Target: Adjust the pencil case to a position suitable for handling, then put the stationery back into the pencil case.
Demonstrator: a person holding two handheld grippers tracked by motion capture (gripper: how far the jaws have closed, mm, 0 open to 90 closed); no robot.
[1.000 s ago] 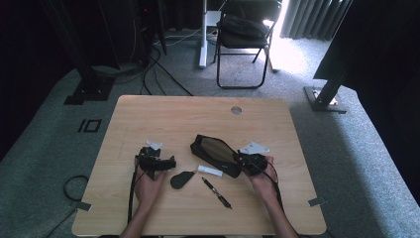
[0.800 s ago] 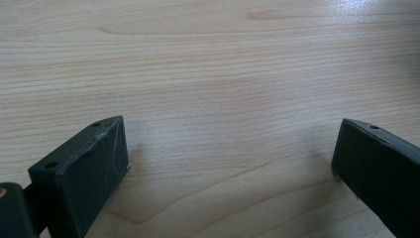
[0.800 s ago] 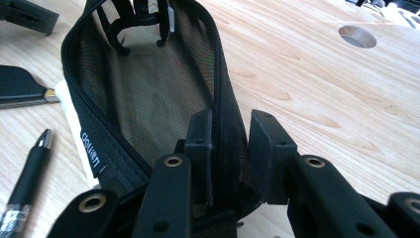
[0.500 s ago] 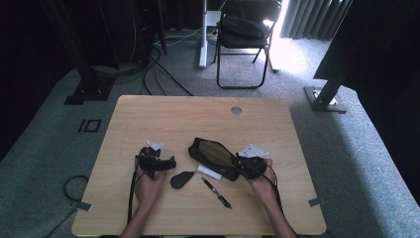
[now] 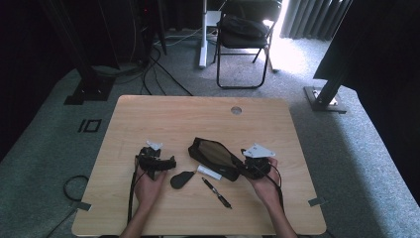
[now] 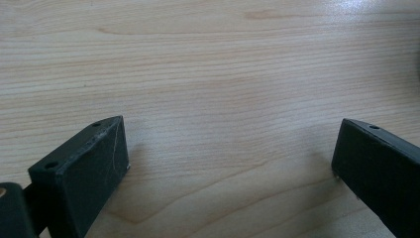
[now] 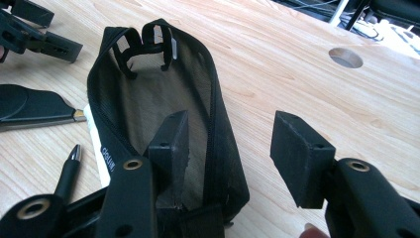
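We have the right gripper (image 7: 230, 153) spread across the near rim of the open pouch (image 5: 214, 156) mid-table, left gripper (image 6: 228, 163) spread and empty over bare wood, so pinch the rim firmly before loading the pen (image 5: 216, 186).

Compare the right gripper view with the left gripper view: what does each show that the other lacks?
Right gripper view alone: the open mesh pouch, one jaw of the right gripper inside its mouth and one outside, a pen, a white tube, a black cutter and the table's cable hole. Left gripper view alone: the left gripper, jaws wide apart over bare wood. Both share the wooden table.
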